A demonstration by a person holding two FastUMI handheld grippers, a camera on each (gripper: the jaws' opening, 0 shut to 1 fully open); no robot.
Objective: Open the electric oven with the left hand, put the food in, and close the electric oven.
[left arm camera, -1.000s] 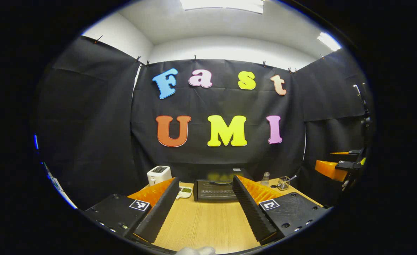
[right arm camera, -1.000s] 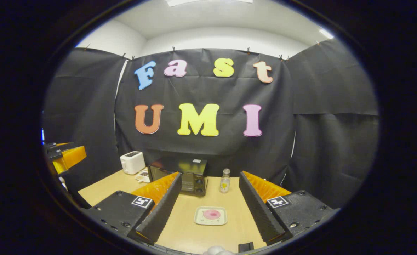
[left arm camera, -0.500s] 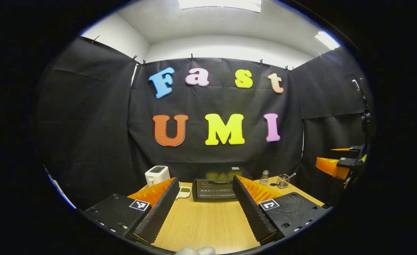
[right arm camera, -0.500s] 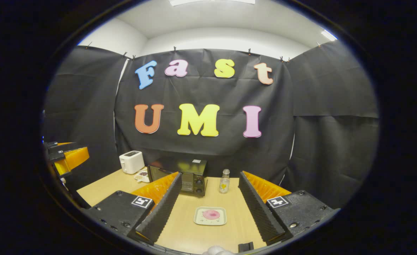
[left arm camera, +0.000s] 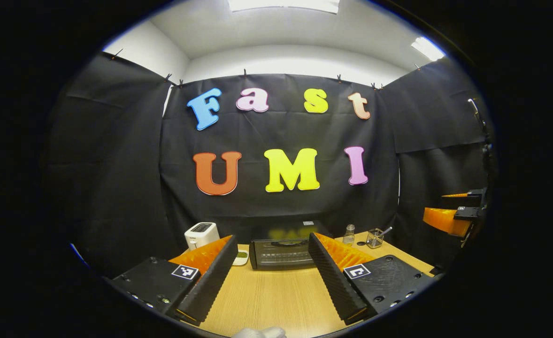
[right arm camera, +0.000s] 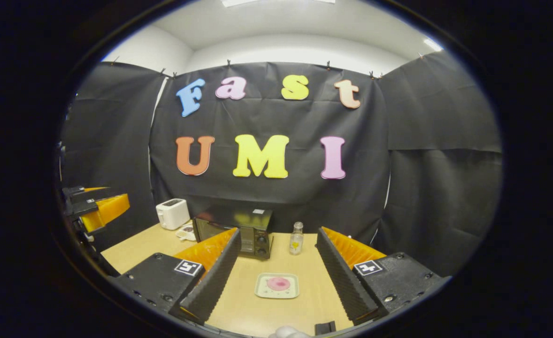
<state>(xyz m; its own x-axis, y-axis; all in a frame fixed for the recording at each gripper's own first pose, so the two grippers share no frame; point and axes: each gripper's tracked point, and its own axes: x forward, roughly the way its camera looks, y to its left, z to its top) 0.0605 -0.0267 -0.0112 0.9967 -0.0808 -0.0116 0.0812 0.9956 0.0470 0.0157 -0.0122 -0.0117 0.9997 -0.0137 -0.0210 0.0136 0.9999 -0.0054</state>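
Two ridged tools (left arm camera: pixel 272 263) (right arm camera: pixel 279 267) gape over wood-grain table (left arm camera: pixel 276 300), boxy oven (left arm camera: pixel 281 252) shut.

A black box-shaped electric oven (right arm camera: pixel 239 231) stands shut at the wooden table's far edge. Pink round food (right arm camera: pixel 279 283) lies on a square pale plate (right arm camera: pixel 263 292) mid-table.

Ahead of left gripper (left arm camera: pixel 272 274): bare surface (left arm camera: pixel 276 295) runs between its spread fingers to the shut oven (left arm camera: pixel 280 252); nothing in between
Oven's flanks: toaster (left arm camera: pixel 201 234) and small dish (left arm camera: pixel 241 256) to one side; bottle (left arm camera: pixel 349 234) and wire cup (left arm camera: pixel 375 238) to the other
Ahead of right gripper (right arm camera: pixel 279 277): plate (right arm camera: pixel 277 286) with pink food (right arm camera: pixel 278 283) lies between its fingers; bottle (right arm camera: pixel 296 238) stands beyond, just beside the oven (right arm camera: pixel 239 230)
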